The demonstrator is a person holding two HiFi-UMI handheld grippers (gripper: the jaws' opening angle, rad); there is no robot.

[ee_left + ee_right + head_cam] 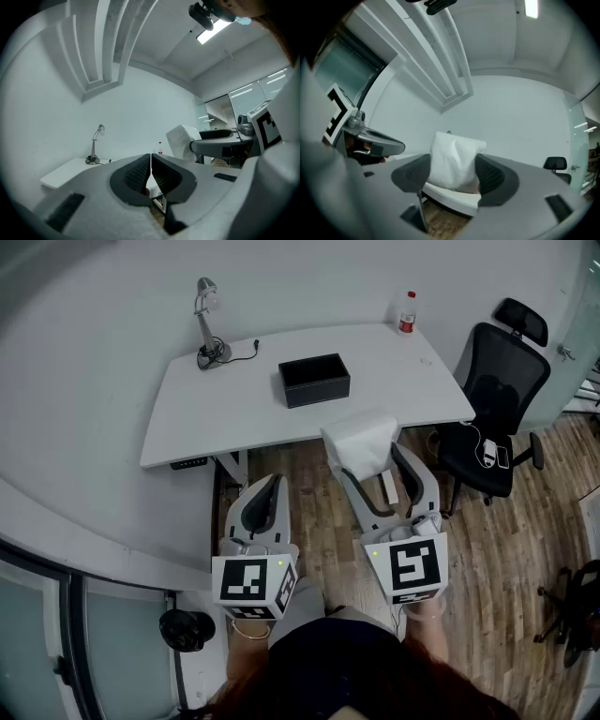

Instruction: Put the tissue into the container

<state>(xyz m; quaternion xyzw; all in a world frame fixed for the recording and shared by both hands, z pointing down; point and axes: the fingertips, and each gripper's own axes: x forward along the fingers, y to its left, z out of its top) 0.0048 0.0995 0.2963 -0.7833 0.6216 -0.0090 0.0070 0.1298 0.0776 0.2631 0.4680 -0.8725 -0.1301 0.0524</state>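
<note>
While tissue (361,442) sits gripped, lamp (208,324), bottle (406,313); chair (495,404)

Bright, even light from a ceiling strip light (213,30); soft shadows; gripper views bend strongly, corners vignetted dark

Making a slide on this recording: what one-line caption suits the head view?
Right gripper holds the white tissue near the white desk bearing the black container; left gripper shut, empty.

white table (220,418) with black container (314,380), desk lamp (213,353) and bottle (407,312)
</note>
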